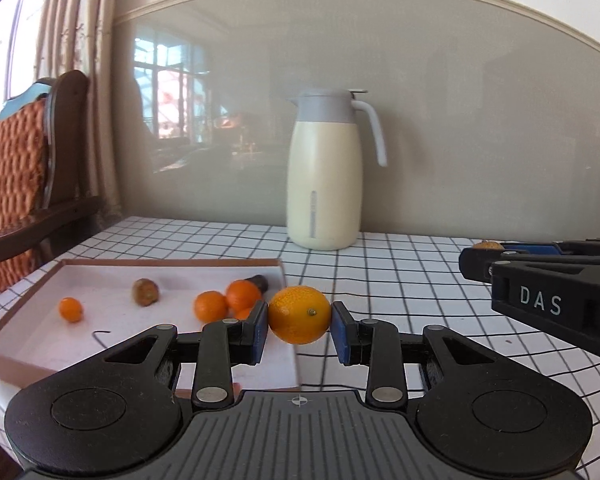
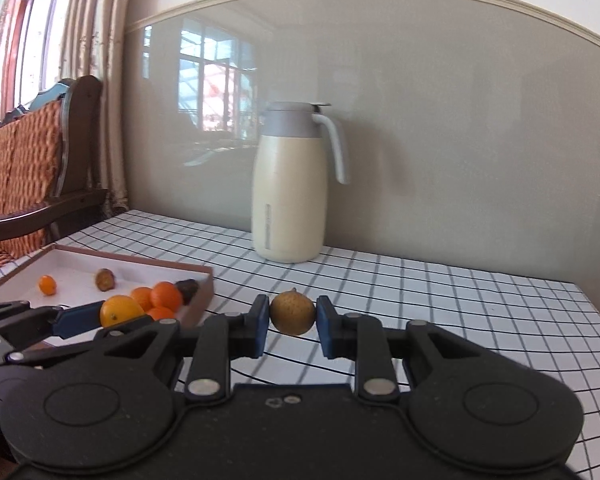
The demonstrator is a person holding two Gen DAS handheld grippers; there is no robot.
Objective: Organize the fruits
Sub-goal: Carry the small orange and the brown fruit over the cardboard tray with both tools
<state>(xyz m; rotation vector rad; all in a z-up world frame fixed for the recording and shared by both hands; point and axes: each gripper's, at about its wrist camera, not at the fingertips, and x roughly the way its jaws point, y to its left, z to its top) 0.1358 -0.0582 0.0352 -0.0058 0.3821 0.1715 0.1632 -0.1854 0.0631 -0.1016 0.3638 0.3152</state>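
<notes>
My left gripper (image 1: 300, 316) is clamped on an orange kumquat (image 1: 299, 314), held above the checked tablecloth (image 1: 400, 280) at the near right corner of the shallow cardboard tray (image 1: 172, 261). My right gripper (image 2: 293, 312) pinches a small brown-yellow round fruit (image 2: 292, 312), well right of the tray and in front of the cream thermos jug (image 2: 288, 200). Inside the tray I see several oranges (image 1: 242, 296), one small orange fruit (image 1: 71, 309) apart at the left, and two brownish fruits (image 1: 145, 291).

Cream jug (image 1: 323, 184) (grey lid) stands on checked tablecloth (image 1: 400, 280).
</notes>
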